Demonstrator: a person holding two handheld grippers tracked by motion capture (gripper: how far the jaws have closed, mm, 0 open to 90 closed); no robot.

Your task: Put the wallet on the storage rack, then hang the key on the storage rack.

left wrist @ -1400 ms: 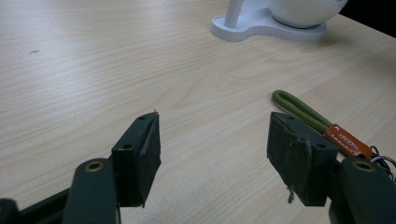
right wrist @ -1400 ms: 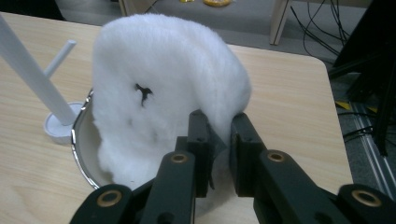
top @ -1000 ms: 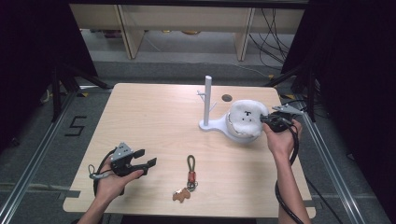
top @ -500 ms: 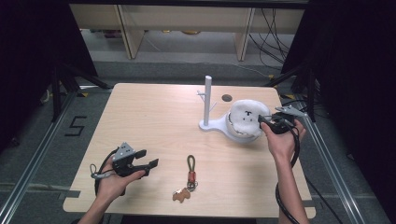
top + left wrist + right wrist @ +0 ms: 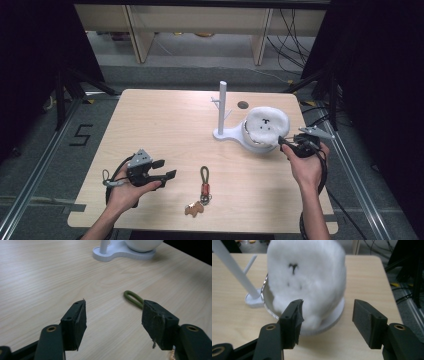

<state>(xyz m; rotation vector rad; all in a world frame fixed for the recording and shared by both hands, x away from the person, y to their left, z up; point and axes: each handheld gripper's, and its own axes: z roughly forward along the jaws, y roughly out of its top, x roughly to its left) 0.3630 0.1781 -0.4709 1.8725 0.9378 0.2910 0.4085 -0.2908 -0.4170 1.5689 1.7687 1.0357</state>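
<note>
Plush (image 5: pixel 267 126), white and fluffy with small black marks on it, sits in a shallow white bowl (image 5: pixel 252 142) on the right half of the table (image 5: pixel 165 125), toward the far side. The bowl belongs to a white stand (image 5: pixel 222 112) whose thin post rises just left of the plush, with short pegs near its top.

Your right gripper (image 5: pixel 286 144) is at the near right edge of the plush. In the right gripper view its jaws stand wide apart and hold nothing; the left jaw is right against the fluffy side near the bowl's rim, though you cannot tell whether it truly touches, and the right jaw is over bare wood to the side. The plush (image 5: pixel 307 277) looks soft and slightly blurred there, and the stand's post (image 5: pixel 234 270) leans off to its left.

Your left gripper (image 5: pixel 160 172) is well apart from all this, at the near left of the table, resting in your hand just above the wood. Its jaws are also wide open and empty.

Between the two grippers, toward the near edge, lies a keychain (image 5: pixel 202 192): a green loop at the far end, a red piece in the middle, a tan tag nearest you. In the left gripper view the green loop (image 5: pixel 132 298) lies on the wood just beyond the right jaw, partly hidden by it.
</note>
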